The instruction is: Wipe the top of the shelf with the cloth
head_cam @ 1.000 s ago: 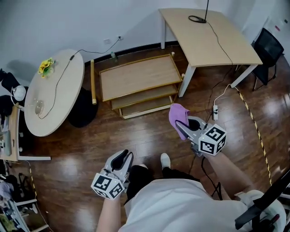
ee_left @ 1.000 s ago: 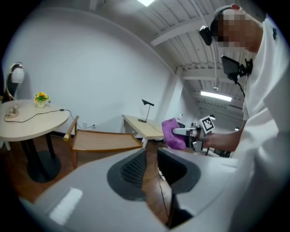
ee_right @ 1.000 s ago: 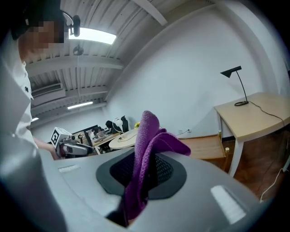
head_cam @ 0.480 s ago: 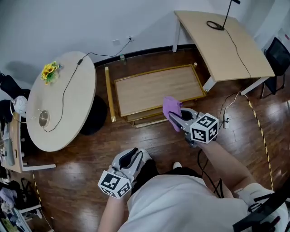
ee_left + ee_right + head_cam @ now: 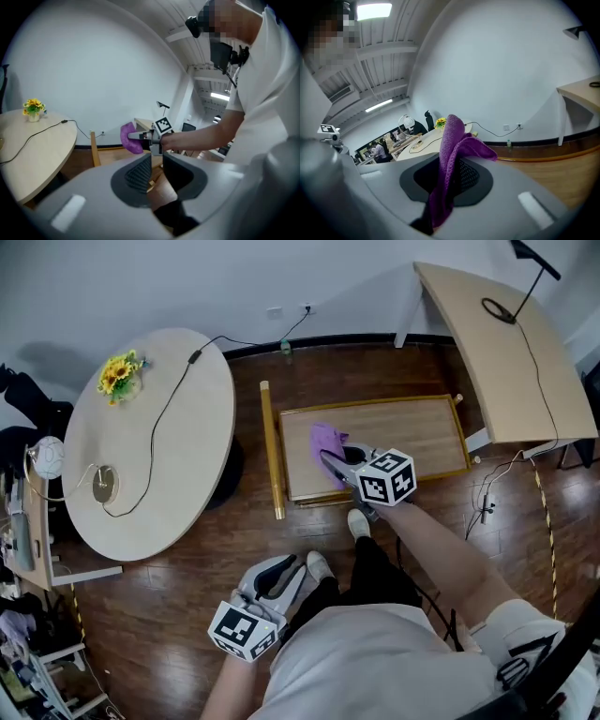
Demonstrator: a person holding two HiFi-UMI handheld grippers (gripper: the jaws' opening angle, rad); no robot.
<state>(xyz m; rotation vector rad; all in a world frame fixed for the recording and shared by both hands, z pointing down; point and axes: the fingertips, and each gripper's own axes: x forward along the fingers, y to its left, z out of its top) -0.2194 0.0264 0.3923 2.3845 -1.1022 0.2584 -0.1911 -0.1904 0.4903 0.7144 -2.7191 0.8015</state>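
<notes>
Head view, left to right: the round counter with its yellow flowers sits at the far left, well apart from the work. The left tongs hang low beside the person's leg, over the floor. The left gripper view shows their jaws only slightly apart with nothing between them, so they take no part at present. Next comes the purple cloth, pinched in the right tongs. The right gripper view shows those jaws pressed onto it, with a fold rising past the tips. The cloth is over the left end of the low wooden shelf; whether it actually presses on the top board cannot be told from above. At the far right stands the rectangular counter.

What has changed: a second ago the cloth was carried above the bare floor, short of the shelf, and half a second ago it had only reached the front edge. The person has stepped in and the right arm has reached forward, so the approach looks finished. Judging by this, the wiping is about to start or has just started, with nearly the whole top to the right not yet covered
</notes>
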